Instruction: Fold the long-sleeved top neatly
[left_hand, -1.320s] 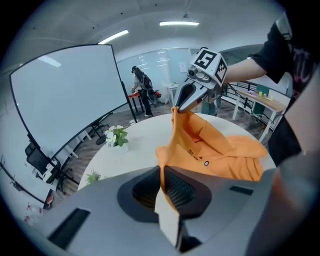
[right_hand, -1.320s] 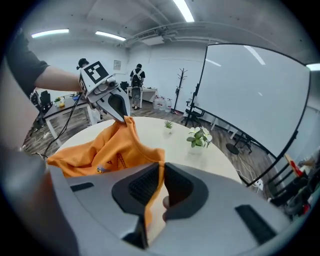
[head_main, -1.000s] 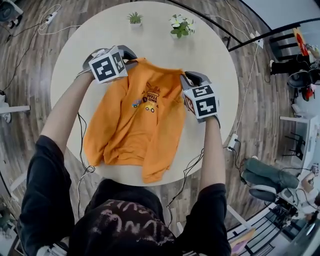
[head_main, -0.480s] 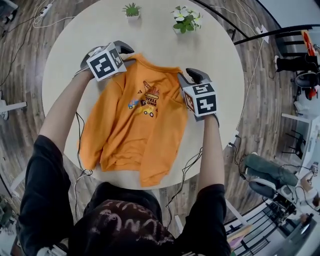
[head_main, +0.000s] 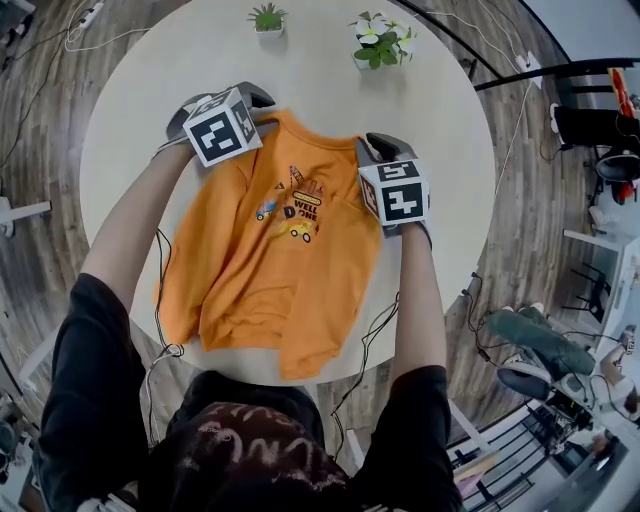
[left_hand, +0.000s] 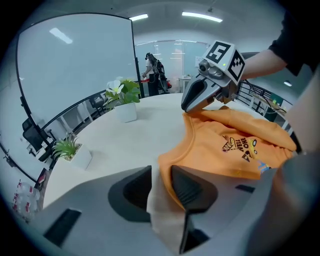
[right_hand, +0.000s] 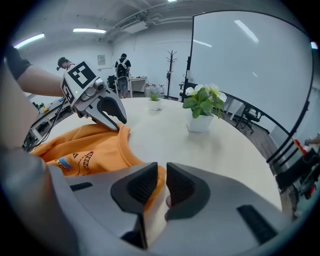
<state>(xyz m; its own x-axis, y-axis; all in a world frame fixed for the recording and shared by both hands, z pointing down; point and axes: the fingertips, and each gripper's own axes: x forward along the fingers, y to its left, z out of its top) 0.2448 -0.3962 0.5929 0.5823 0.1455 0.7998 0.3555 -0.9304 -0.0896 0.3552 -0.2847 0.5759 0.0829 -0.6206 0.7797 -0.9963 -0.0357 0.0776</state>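
An orange long-sleeved top (head_main: 280, 260) with a printed front lies spread face up on the round table (head_main: 430, 100); its hem and a sleeve hang over the near edge. My left gripper (head_main: 258, 98) is at the top's left shoulder. Its jaws have just been opening and stand apart in the left gripper view (left_hand: 161, 182), the shoulder cloth (left_hand: 167, 167) lying against one pad. My right gripper (head_main: 378, 146) is at the right shoulder. Its jaws (right_hand: 160, 182) have just been closing and stand narrow, with the orange shoulder edge (right_hand: 159, 175) between them.
Two small potted plants (head_main: 266, 18) (head_main: 382, 42) stand at the table's far side. Bare tabletop (right_hand: 225, 145) lies beyond the collar. Cables (head_main: 165, 300) trail over the near edge and across the wooden floor. Chairs (head_main: 540, 345) and people stand off to the sides.
Both grippers came down and slightly away from me with the shoulders, and the top now rests flatter on the table. The left jaws have let go of the shoulder.
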